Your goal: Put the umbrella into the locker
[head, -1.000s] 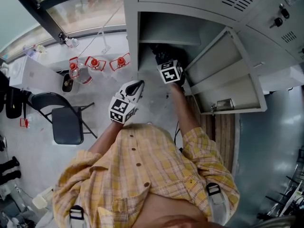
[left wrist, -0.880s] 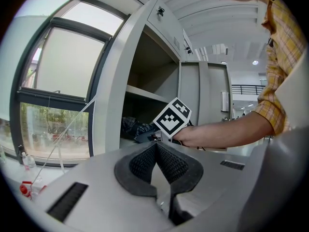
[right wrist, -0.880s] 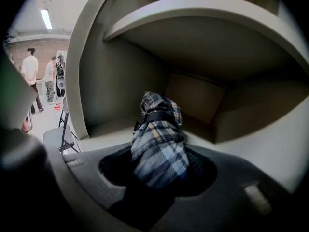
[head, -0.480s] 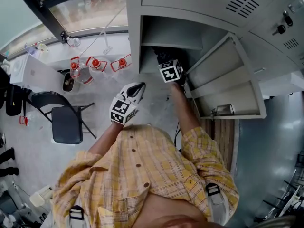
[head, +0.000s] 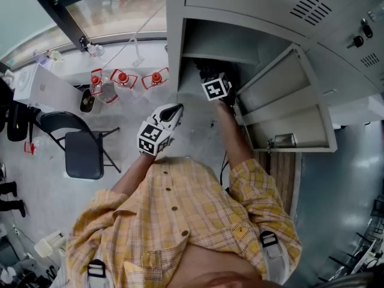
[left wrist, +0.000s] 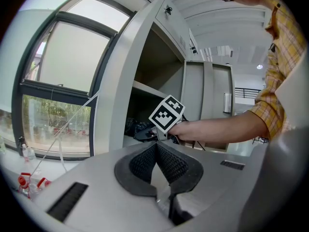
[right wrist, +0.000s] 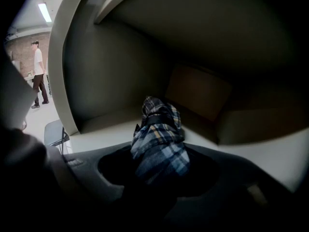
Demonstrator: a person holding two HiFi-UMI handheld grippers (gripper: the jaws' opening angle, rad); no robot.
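Note:
A folded plaid umbrella lies on the floor of the open grey locker, under its shelf. My right gripper reaches into that compartment. Its jaws have just been opening, and the umbrella lies between them with dark gaps on both sides. From the left gripper view the umbrella shows as a dark bundle just past the right gripper's marker cube. My left gripper hangs outside the locker, left of the opening, shut with nothing in it.
The locker door stands swung open to the right. A brown box sits at the back of the compartment. A folding chair and red-capped bottles stand on the floor to the left. A person stands far off.
Both grippers keep their places; only the head view has drifted slightly.

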